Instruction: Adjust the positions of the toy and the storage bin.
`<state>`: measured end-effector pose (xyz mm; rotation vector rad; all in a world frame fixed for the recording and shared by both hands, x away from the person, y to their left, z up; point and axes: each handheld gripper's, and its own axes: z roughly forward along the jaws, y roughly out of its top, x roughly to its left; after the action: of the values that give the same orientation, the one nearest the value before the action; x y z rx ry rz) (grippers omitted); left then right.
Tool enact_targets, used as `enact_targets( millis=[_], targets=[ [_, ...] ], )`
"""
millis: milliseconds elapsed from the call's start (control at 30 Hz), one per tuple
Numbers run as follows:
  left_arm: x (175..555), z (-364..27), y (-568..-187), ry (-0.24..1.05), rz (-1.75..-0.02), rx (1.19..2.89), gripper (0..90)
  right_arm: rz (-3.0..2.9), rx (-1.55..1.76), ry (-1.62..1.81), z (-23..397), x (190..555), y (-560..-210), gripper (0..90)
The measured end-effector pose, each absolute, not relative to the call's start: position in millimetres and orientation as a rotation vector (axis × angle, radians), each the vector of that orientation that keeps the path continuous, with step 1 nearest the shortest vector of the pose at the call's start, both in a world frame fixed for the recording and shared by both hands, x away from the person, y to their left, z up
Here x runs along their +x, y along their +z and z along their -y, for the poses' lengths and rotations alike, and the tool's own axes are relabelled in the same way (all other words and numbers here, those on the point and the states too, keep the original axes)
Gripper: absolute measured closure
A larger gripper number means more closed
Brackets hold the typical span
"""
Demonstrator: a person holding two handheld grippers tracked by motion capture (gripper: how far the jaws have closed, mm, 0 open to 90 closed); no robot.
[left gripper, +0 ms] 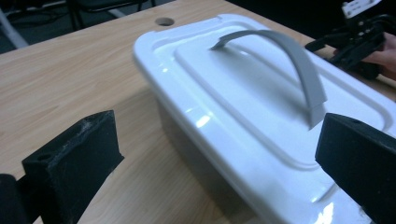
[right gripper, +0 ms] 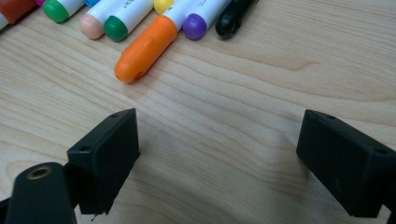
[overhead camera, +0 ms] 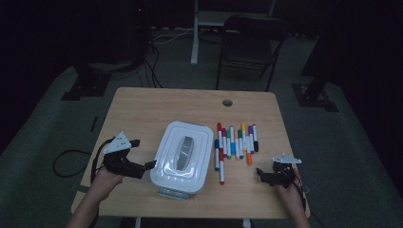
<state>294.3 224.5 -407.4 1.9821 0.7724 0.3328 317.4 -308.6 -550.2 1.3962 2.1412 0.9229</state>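
A white lidded box (overhead camera: 183,152) with a grey handle (overhead camera: 184,151) stands at the table's middle front. In the left gripper view the box (left gripper: 224,88) and its raised handle (left gripper: 292,53) lie close ahead. My left gripper (overhead camera: 144,153) is open at the box's left side, its jaws (left gripper: 212,149) spread wide with nothing held. Several coloured markers (overhead camera: 235,141) lie in a row right of the box. My right gripper (overhead camera: 262,175) rests open near the front right, just short of the orange marker (right gripper: 144,49); between its jaws (right gripper: 224,140) there is bare wood.
The wooden table (overhead camera: 142,109) has a cable hole (overhead camera: 227,102) near its far edge. A dark folding chair (overhead camera: 252,42) stands beyond the table. A black-capped marker (right gripper: 231,21) and a purple-capped one (right gripper: 196,23) lie beside the orange one. The right gripper (left gripper: 355,42) appears beyond the box.
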Motion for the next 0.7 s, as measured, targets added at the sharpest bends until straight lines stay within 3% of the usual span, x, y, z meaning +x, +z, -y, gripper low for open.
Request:
enact_targets(
  millis=[333,700],
  targets=[
    [300.4,-193.2,-405.2,0.187,-0.606,2.003,0.5,-2.140,1.398,0.923,308.5,317.3,-550.2,12.6],
    [309.8,-156.8,-406.8,0.172,-0.502,2.109,6.6,-2.153,1.385,0.928,308.4,320.4,-550.3,12.5]
  ],
)
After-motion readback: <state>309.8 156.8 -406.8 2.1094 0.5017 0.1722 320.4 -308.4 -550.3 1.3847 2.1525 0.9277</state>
